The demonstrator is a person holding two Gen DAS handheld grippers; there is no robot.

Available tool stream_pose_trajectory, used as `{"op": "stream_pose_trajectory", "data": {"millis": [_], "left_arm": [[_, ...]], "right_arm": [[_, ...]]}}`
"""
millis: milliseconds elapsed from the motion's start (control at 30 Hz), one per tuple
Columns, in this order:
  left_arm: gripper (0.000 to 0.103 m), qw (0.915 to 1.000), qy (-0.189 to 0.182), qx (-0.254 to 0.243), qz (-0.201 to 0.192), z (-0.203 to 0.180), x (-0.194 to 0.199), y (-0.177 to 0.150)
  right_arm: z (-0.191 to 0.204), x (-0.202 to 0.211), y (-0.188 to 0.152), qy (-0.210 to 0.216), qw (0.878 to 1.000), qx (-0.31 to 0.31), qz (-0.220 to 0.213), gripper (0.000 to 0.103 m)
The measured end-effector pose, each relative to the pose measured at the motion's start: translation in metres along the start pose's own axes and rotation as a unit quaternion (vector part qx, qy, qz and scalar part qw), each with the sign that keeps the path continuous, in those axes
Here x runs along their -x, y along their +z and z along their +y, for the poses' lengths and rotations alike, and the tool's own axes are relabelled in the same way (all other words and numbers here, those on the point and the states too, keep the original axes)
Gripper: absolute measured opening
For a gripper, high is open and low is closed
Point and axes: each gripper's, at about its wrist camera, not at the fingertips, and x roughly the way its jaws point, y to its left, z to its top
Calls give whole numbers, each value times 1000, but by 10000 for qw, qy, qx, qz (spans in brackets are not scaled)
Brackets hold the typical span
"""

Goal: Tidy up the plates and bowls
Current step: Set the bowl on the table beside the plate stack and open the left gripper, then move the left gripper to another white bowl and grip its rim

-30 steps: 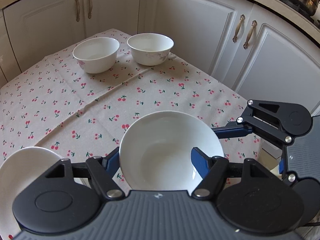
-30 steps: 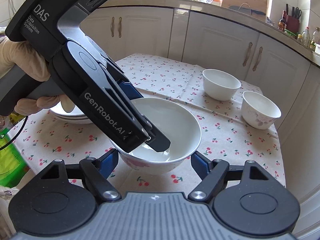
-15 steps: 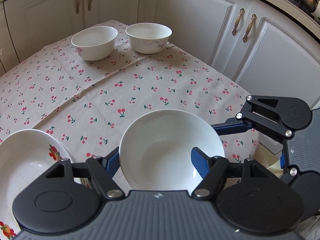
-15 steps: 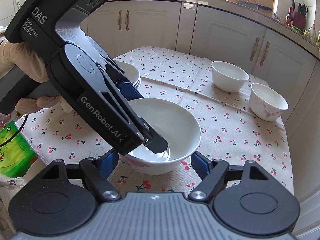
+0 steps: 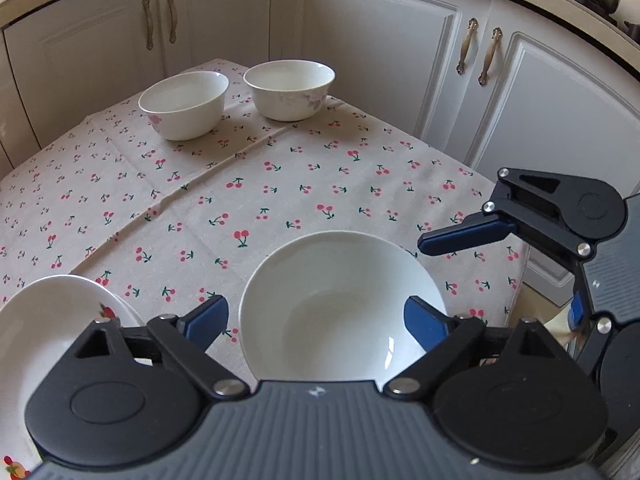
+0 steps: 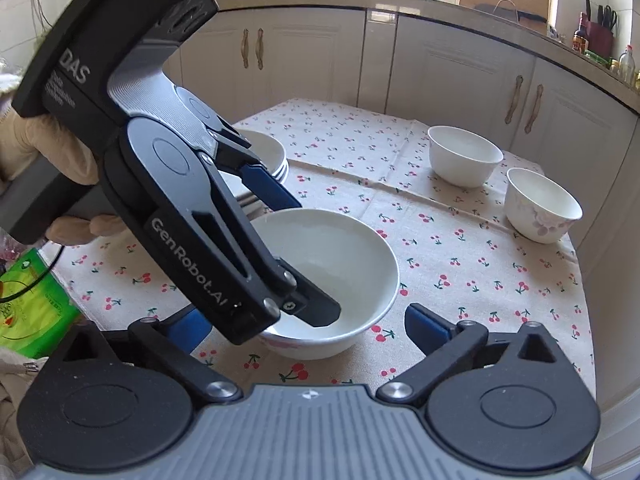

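Note:
A wide white bowl [image 5: 340, 308] [image 6: 332, 256] stands on the cherry-print cloth [image 5: 280, 184], near its front edge. My left gripper [image 5: 314, 316] [image 6: 312, 258] straddles the bowl's rim, one finger inside the bowl and the other outside. Its jaws are opening and a strip of cloth shows between the outer pad and the rim. My right gripper [image 6: 308, 320] flanks the bowl from the side. Its jaws are opening too, with the pads clear of the bowl's wall. Two small white bowls [image 5: 184, 104] [image 5: 288, 88] stand side by side at the far corner. A stack of white plates [image 5: 52, 328] [image 6: 276, 160] lies to the left.
The table edge [image 5: 520, 272] drops off just right of the wide bowl, with white cabinet doors [image 5: 380, 60] close behind. A green packet [image 6: 28, 300] lies off the table's left side. A gloved hand [image 6: 40, 152] holds the left gripper's handle.
Both grippers' jaws have spread wider and their pads have come off the wide bowl. The bowl stays where it was on the cloth.

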Motion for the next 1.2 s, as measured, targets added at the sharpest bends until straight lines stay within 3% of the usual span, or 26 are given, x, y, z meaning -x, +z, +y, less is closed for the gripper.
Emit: {"op": "stream_pose_trajectory", "data": {"millis": [333,533,933,1200], "left_arm": [[101,9976,197,-109,-659,1,26,1],[102,9945,251,-162,-1006,4,37,15],[102,9923,425,-295,-1123,18,27,85],[102,9940,230,-386,-997,30,-9,138]], "right_arm": [[-16,19,3,-111,9992,-268,-269,103],[-36,31,4,-452,9971,-431,-436,103],[-99,23,9,-1381,9875,-585,-491,103],[-132,3,18,-1591,9853,-417,-456,103]]}}
